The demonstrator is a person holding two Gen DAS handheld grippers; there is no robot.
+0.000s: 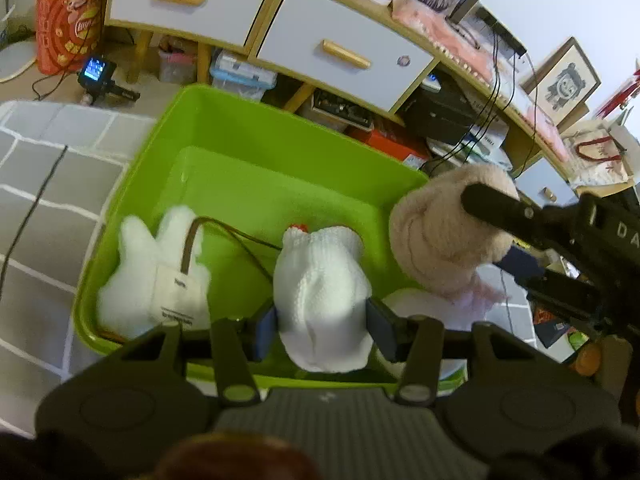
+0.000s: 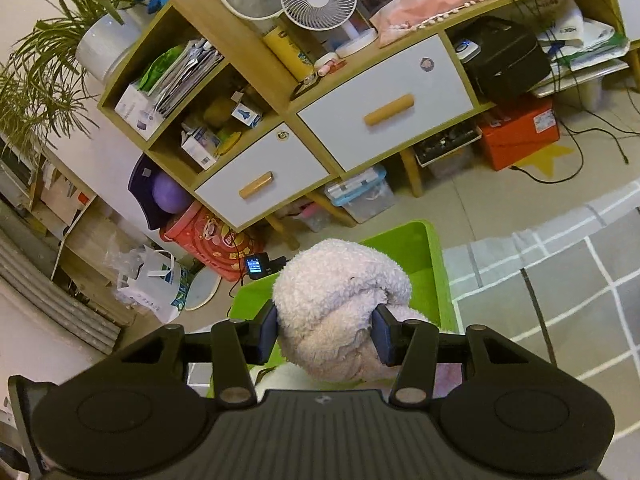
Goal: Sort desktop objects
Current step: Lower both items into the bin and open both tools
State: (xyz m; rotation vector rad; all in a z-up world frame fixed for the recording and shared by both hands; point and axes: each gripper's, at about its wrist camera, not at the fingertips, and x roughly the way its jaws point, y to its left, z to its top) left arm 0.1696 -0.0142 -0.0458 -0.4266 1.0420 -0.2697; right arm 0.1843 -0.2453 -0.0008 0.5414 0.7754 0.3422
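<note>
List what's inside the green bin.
Inside the green bin: a white bunny plush. The left gripper holds a white knitted toy over it. The near floor is hidden.

We see the left gripper point(image 1: 322, 330) w/ a matte black body: ribbed grey centre panel, two round discs either side, two link arms on dull metal pivot pins, dark blue pads point(image 1: 265, 330). Right gripper point(image 2: 325, 330) looks the same build; its side shows white lettering "DA", rest cut off.

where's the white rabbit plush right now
In the left wrist view, the white rabbit plush lies inside the green bin, at its left, beside the white knitted toy.
</note>
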